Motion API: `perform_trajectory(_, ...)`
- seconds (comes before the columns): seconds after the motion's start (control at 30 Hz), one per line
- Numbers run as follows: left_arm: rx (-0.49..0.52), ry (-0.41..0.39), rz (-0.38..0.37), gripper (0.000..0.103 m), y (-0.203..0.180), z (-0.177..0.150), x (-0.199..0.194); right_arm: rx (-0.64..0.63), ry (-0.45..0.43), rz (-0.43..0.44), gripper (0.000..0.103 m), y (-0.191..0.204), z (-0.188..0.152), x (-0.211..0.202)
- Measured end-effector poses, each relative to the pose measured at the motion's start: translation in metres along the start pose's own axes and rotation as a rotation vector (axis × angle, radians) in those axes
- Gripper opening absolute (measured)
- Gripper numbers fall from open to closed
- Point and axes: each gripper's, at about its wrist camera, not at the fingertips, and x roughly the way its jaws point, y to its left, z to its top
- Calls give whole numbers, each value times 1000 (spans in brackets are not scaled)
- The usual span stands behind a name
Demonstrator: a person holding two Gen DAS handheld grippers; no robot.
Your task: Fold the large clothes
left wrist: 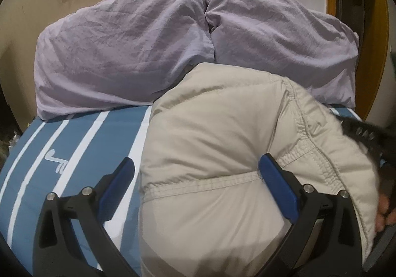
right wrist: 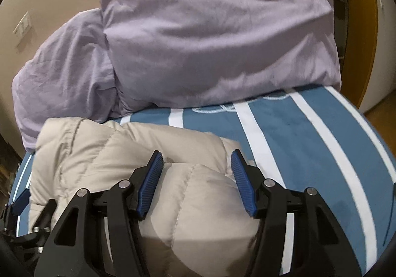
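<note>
Both grippers, left gripper (left wrist: pixel 195 173) and right gripper (right wrist: pixel 196 165), stand with fingers spread over the beige padded jacket (left wrist: pixel 217 143) on the striped bed (right wrist: pixel 309 133). Whether the pads touch the jacket is perhaps unclear.

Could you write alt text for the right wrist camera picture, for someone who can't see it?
A beige puffer jacket lies bunched on a blue-and-white striped bedsheet, with the right tool open over it, its blue-padded fingers straddling a puffy fold. Two lilac pillows are piled behind against a beige wall, and the left tool peeks in at the left edge.
</note>
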Motion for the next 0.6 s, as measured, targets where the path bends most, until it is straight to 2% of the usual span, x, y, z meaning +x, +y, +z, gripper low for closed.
perform_trajectory(0.2,-25,-22,-24,101,2,-4,-2,-11,2,-37,58,3,-8,9)
perform_trajectory(0.47,-78,-11,-85,101,12,-5,2,-19,53,-34,59,3,-6,21)
perform_trajectory(0.6,-82,-14,-88,101,13,-6,1,-24,68,-34,59,4,-7,23)
